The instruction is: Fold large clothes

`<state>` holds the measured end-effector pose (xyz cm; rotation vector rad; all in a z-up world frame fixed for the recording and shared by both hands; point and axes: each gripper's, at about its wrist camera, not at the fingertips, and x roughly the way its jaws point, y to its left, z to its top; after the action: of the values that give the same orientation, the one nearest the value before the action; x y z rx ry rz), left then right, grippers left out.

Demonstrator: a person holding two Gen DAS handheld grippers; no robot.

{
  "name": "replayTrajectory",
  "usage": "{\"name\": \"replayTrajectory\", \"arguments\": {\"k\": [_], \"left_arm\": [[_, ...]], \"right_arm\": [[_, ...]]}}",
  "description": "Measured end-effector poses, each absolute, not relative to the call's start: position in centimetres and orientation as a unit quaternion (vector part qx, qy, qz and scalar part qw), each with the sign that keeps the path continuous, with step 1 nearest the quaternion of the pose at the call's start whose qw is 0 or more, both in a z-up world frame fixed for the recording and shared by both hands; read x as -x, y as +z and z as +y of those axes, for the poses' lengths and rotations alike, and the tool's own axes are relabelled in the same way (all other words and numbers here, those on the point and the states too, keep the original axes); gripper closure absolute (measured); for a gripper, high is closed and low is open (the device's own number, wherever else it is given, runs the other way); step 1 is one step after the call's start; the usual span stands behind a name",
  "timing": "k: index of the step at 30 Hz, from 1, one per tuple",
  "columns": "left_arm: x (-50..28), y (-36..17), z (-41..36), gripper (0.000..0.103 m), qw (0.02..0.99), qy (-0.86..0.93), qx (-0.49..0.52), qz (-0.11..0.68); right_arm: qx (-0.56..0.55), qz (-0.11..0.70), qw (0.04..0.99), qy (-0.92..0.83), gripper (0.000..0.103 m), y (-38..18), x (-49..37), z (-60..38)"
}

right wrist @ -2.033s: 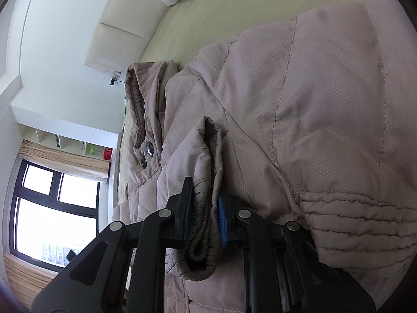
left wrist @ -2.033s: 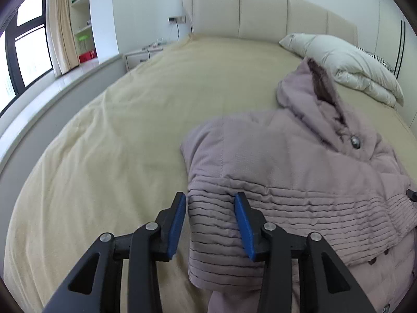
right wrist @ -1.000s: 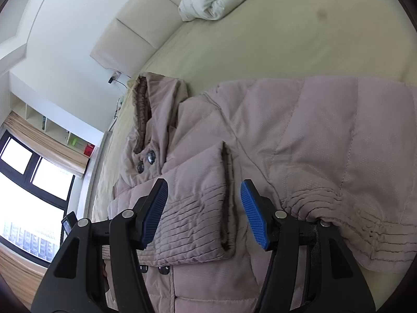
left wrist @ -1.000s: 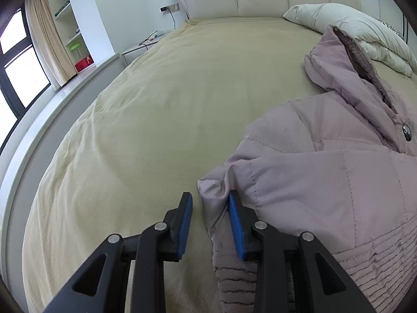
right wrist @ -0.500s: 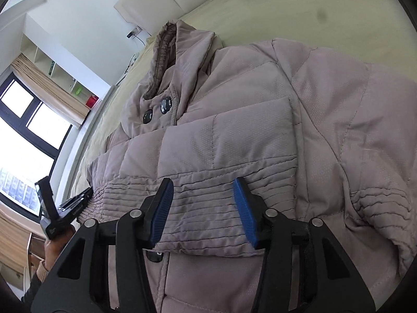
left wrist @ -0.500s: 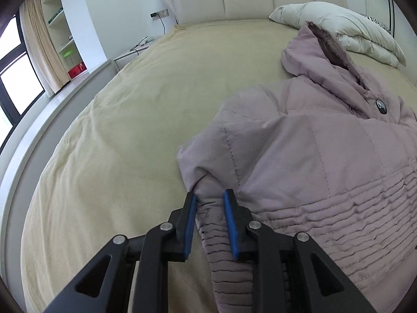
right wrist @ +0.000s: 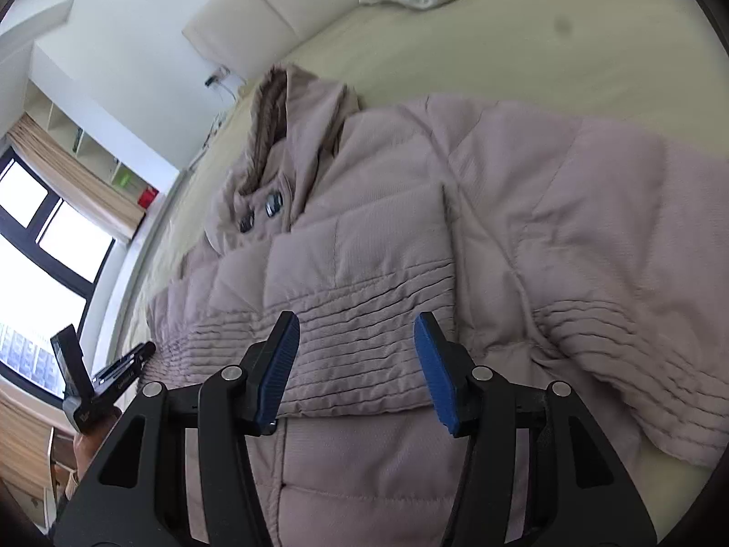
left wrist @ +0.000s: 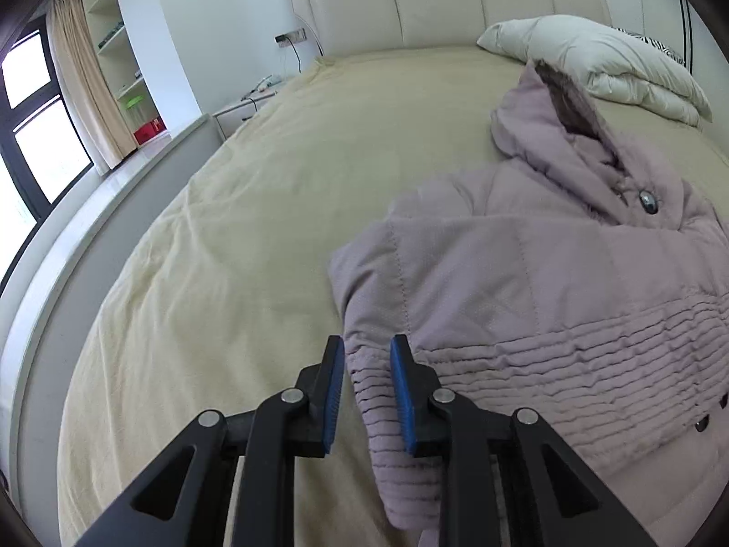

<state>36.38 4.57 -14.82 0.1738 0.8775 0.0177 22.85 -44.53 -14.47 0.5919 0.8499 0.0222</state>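
Mauve padded jacket [left wrist: 524, 282] lay front-up on the bed [left wrist: 255, 209], hood toward the headboard [left wrist: 437, 4], folded duvet [left wrist: 592, 59] beyond the hood.

Left claw [left wrist: 364, 378] clenched on the jacket's side edge at the ribbed waist band; fabric bunched between the blue pads [left wrist: 335, 392], the pinched edge looking raised off the sheet.

Right claw [right wrist: 355, 364] held no cloth. Its jaws were opening above the sleeve [right wrist: 364, 301] folded across the jacket's chest, and we saw nothing pressed between the pads.

We judged the step in hand to be folding the left side panel over the jacket's middle. To do it well:
- keep the pinch deep enough that the puffy fill cannot slip out
- carry the edge low and across toward the buttons [right wrist: 273, 205], parallel to the jacket's length
- use the free right claw to press the folded sleeve so it does not drag
- lay the edge flat before letting go

Risk: thick quilting may spring back open
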Motion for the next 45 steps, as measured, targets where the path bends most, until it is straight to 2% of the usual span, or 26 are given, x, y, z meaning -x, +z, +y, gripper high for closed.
{"name": "replayTrajectory", "arguments": {"k": [2, 3, 7, 9, 11, 15, 18, 30, 32, 33, 35, 40, 42, 45], "left_arm": [[-34.6, -13.2, 4.7, 0.078, 0.906, 0.0, -0.077, 0.416], [-33.6, -12.5, 4.9, 0.072, 0.909, -0.006, -0.066, 0.411], [-28.0, -10.0, 3.7, 0.055, 0.919, -0.045, -0.051, 0.388], [-25.1, -9.5, 2.7, 0.036, 0.918, -0.078, -0.036, 0.388], [-22.7, -9.5, 1.6, 0.032, 0.914, -0.108, -0.014, 0.391], [-18.9, -10.9, -1.0, 0.03, 0.896, -0.137, 0.006, 0.422], [-16.7, -11.9, -2.2, 0.03, 0.88, -0.162, 0.04, 0.444], [-13.4, -11.8, -3.9, 0.03, 0.858, -0.196, 0.068, 0.471], [-13.6, -11.6, -3.7, 0.03, 0.855, -0.199, 0.081, 0.473], [-13.7, -11.5, -3.6, 0.03, 0.853, -0.202, 0.087, 0.473], [-13.8, -11.0, -3.5, 0.03, 0.852, -0.209, 0.095, 0.469], [-14.2, -9.6, -3.3, 0.03, 0.846, -0.228, 0.143, 0.46], [-14.5, -9.2, -3.1, 0.03, 0.835, -0.243, 0.18, 0.46], [-14.8, -8.9, -3.0, 0.024, 0.82, -0.261, 0.219, 0.459]], "right_arm": [[-0.295, 0.366, 0.882, -0.001, 0.05, -12.4, -19.8, -45.5], [-0.306, 0.353, 0.884, -0.008, 0.045, -11.7, -18.1, -46.2], [-0.337, 0.337, 0.877, -0.06, 0.044, -10.8, -10.3, -49.6], [-0.378, 0.329, 0.86, -0.096, 0.044, -11.5, -5.5, -51.9], [-0.442, 0.311, 0.832, -0.128, 0.044, -12.9, -0.2, -54.8], [-0.542, 0.262, 0.774, -0.197, 0.044, -15.9, 8.8, -59.3], [-0.585, 0.23, 0.746, -0.222, 0.044, -17.3, 12.4, -61.4], [-0.688, 0.093, 0.667, -0.27, 0.045, -19.5, 16.7, -68.4], [-0.672, 0.106, 0.679, -0.276, 0.062, -19.1, 17.2, -69.6], [-0.657, 0.118, 0.692, -0.276, 0.074, -18.7, 17.2, -70.1], [-0.61, 0.138, 0.728, -0.281, 0.081, -16.9, 16.5, -70.1], [-0.377, 0.204, 0.861, -0.274, 0.087, -8.1, 12.8, -65.9], [-0.259, 0.229, 0.903, -0.256, 0.088, -4.9, 10.4, -61.6], [-0.064, 0.26, 0.939, -0.216, 0.09, -2.1, 6.4, -52.9]]}}
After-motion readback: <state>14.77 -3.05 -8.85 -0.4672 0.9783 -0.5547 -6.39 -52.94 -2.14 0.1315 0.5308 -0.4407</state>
